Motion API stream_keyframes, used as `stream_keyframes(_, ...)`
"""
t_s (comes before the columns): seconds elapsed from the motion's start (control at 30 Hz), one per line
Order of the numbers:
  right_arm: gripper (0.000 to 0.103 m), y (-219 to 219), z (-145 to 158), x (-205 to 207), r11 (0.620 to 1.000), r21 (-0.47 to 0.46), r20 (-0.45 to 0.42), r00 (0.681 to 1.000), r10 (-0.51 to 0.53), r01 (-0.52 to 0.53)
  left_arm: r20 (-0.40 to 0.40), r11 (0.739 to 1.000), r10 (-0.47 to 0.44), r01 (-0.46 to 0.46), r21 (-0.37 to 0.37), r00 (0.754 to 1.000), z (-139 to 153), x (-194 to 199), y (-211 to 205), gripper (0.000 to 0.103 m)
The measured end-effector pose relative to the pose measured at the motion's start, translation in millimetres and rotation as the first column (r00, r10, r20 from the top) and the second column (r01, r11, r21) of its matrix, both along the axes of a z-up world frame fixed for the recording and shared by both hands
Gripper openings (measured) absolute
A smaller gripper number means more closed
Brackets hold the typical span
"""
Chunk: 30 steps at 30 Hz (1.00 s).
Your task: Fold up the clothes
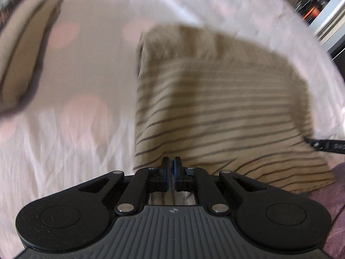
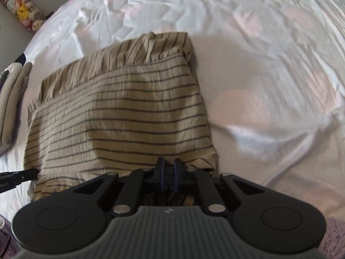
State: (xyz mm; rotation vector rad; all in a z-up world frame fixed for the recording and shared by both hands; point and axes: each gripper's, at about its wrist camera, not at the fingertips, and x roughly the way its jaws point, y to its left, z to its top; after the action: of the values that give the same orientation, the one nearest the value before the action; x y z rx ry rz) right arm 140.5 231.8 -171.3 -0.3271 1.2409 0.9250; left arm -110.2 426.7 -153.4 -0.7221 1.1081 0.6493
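A tan garment with thin dark stripes [image 1: 215, 108] [image 2: 120, 118] lies folded into a rough rectangle on the white bedsheet with pale pink dots [image 1: 75, 129] [image 2: 269, 86]. My left gripper [image 1: 171, 164] is shut on the garment's near edge, its blue pads pressed together. My right gripper [image 2: 169, 165] is shut on the near right corner, with striped fabric showing under its fingers. Each gripper's tip shows in the other's view: the right one [image 1: 323, 145] at the cloth's right side, the left one [image 2: 19, 176] at its left side. The left wrist view is blurred.
A stack of folded beige clothes [image 1: 21, 54] [image 2: 10, 103] lies on the sheet to the left. A tube of plush toys [image 2: 21, 6] stands at the far left. Purple fuzzy fabric [image 1: 330, 205] [image 2: 334, 237] sits at the near right. A doorway [image 1: 319, 10] shows far right.
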Motion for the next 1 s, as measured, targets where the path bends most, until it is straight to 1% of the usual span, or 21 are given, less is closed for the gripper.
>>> stream_keyframes(0.1,0.009,4,-2,-6,0.998,-0.046,0.027,0.999,0.045,-0.044,-0.034,0.998,0.023,-0.026,-0.062,0.999,-11,-4,5,0.001)
stream_keyframes(0.2,0.008,8,1,-15,0.992,-0.084,0.076,0.992,0.100,-0.093,-0.034,0.995,0.040,-0.043,-0.085,0.999,-10,-11,6,0.000)
stream_keyframes(0.3,0.009,-4,11,-14,0.996,-0.038,0.081,0.993,0.089,-0.086,-0.006,0.993,0.077,-0.077,-0.091,0.997,0,-24,4,0.001)
stream_keyframes(0.33,0.013,-8,14,-14,0.996,-0.023,0.083,0.993,0.085,-0.084,0.009,0.992,0.091,-0.089,-0.087,0.996,4,-29,3,0.003)
stream_keyframes(0.37,0.015,-12,17,-14,0.997,-0.008,0.084,0.993,0.082,-0.081,0.028,0.992,0.102,-0.100,-0.075,0.994,9,-33,2,0.007)
stream_keyframes(0.4,0.017,-16,21,-14,0.997,0.012,0.087,0.993,0.078,-0.079,0.051,0.992,0.111,-0.108,-0.060,0.992,14,-37,0,0.016)
stream_keyframes(0.43,0.022,-20,27,-15,0.996,0.054,0.099,0.993,0.072,-0.077,0.083,0.993,0.115,-0.112,-0.037,0.990,22,-41,-3,0.020)
stream_keyframes(0.47,0.028,-25,32,-15,0.992,0.096,0.110,0.992,0.065,-0.076,0.116,0.993,0.116,-0.115,-0.016,0.986,28,-44,-5,0.022)
stream_keyframes(0.5,0.038,-29,38,-16,0.987,0.139,0.121,0.991,0.059,-0.076,0.153,0.993,0.116,-0.117,-0.003,0.981,33,-48,-7,0.023)
stream_keyframes(0.53,0.043,-31,41,-16,0.980,0.179,0.128,0.990,0.060,-0.083,0.186,0.992,0.119,-0.123,0.010,0.975,38,-50,-6,0.026)
stream_keyframes(0.6,0.043,-31,46,-14,0.968,0.235,0.121,0.991,0.056,-0.083,0.235,0.990,0.122,-0.133,0.035,0.964,44,-52,-1,0.034)
stream_keyframes(0.63,0.046,-31,49,-12,0.962,0.261,0.115,0.992,0.054,-0.083,0.259,0.989,0.122,-0.139,0.047,0.958,47,-52,2,0.040)
stream_keyframes(0.67,0.048,-28,50,-8,0.957,0.279,0.099,0.994,0.053,-0.079,0.277,0.988,0.122,-0.144,0.060,0.953,49,-52,5,0.041)
stream_keyframes(0.7,0.050,-26,52,-4,0.952,0.297,0.083,0.995,0.053,-0.076,0.274,0.987,0.119,-0.144,0.076,0.954,51,-50,8,0.041)
stream_keyframes(0.73,0.057,-23,53,0,0.947,0.313,0.069,0.996,0.054,-0.073,0.272,0.986,0.114,-0.143,0.090,0.955,53,-47,12,0.041)
stream_keyframes(0.77,0.061,-18,54,6,0.944,0.320,0.069,0.996,0.057,-0.076,0.275,0.985,0.105,-0.137,0.103,0.956,50,-42,16,0.042)
stream_keyframes(0.8,0.067,-11,55,11,0.943,0.321,0.092,0.994,0.061,-0.087,0.277,0.985,0.095,-0.131,0.115,0.956,48,-37,20,0.043)
stream_keyframes(0.83,0.070,-5,57,16,0.942,0.321,0.115,0.991,0.064,-0.098,0.280,0.984,0.086,-0.125,0.127,0.956,46,-33,24,0.047)
stream_keyframes(0.87,0.071,1,57,22,0.940,0.323,0.135,0.989,0.066,-0.107,0.282,0.983,0.076,-0.120,0.139,0.956,44,-28,28,0.051)
stream_keyframes(0.9,0.073,4,54,29,0.939,0.327,0.143,0.988,0.060,-0.104,0.284,0.982,0.067,-0.114,0.152,0.957,42,-24,32,0.052)
stream_keyframes(1.0,0.073,12,42,50,0.936,0.339,0.158,0.987,0.039,-0.091,0.289,0.978,0.044,-0.100,0.183,0.956,34,-11,44,0.052)
